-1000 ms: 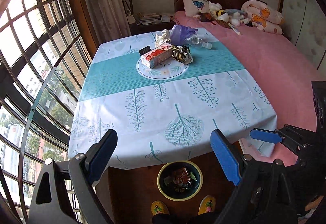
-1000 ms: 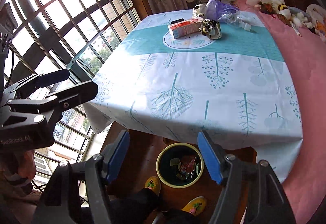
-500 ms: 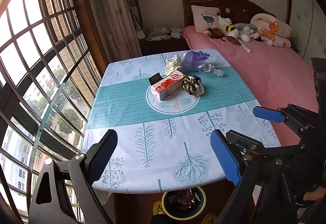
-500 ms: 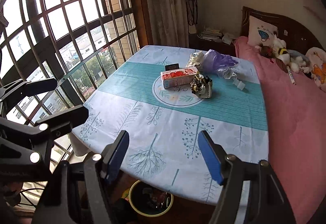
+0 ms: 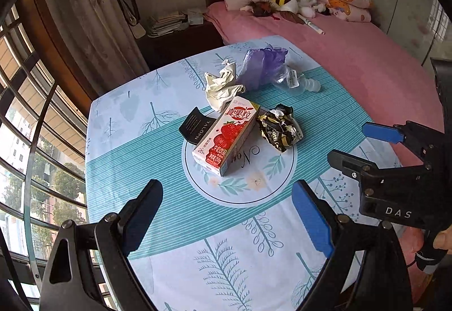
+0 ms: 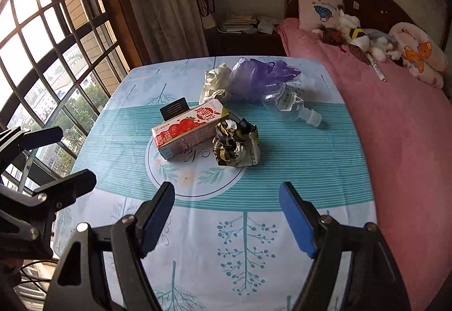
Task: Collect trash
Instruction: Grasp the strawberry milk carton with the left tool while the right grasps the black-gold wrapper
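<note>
Both grippers empty, jaws wide apart; right gripper [image 6: 226,222] jaws just widened, nothing between. Ahead of left gripper [image 5: 227,219], beyond its fingertips: strawberry milk carton [image 5: 226,136], touching crumpled foil wrapper [image 5: 278,127]. Probably light, stiff-sided, crushable; best pinched across narrow sides.

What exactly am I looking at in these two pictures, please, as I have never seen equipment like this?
There is no robot here: a person carries one hand-held two-finger tool in each hand, each with a fisheye camera looking along its fingers. One picture is from the left tool, the other from the right tool; each also shows the other tool at its edge. Both are open and hold nothing; the right one's jaws have just been opening. On the table lie a strawberry milk carton, a crumpled foil wrapper, crumpled paper, a purple plastic bag, a clear plastic bottle and a small black card. A pink bed stands beside it.
</note>
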Demonstrator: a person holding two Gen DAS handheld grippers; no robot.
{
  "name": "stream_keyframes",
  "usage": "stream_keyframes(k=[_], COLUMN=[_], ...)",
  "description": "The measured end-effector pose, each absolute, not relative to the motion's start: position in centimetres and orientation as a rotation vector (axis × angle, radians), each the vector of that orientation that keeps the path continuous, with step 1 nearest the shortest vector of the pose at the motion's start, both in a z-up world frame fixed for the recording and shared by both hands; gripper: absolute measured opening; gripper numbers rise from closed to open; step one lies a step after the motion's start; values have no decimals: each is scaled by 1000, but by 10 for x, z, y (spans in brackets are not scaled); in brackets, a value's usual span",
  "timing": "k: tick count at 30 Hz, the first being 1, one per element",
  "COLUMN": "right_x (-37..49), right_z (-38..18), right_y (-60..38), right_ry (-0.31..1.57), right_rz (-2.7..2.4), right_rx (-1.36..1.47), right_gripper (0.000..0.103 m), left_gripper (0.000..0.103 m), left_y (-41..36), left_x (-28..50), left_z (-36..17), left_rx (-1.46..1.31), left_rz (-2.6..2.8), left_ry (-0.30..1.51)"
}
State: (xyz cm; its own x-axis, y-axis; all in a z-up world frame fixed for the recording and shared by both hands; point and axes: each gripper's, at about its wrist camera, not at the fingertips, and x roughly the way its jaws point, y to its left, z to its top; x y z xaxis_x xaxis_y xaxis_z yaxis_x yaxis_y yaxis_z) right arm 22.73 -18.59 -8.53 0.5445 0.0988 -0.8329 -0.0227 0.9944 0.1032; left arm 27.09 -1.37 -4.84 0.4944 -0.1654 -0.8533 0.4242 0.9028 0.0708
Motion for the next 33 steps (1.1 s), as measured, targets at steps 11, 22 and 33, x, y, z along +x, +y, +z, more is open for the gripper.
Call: stream_keyframes(k=[11, 22, 33], right_x=[322, 336, 308], right_z=[-157, -186, -170], right_y=[-194, -193, -202], right_ry=[1119, 1166, 1109], right_rz=[27, 45, 44], right_rx=[241, 291, 367], right_gripper=[76, 55, 42], left_gripper=[91, 63, 50], left_y=[-34, -50, -59], left_x=[382, 406, 379], left_z=[-134, -173, -149], left_rx=[290, 298, 319], left_rz=[-443, -502, -501], left_ry=[1200, 1285, 1190])
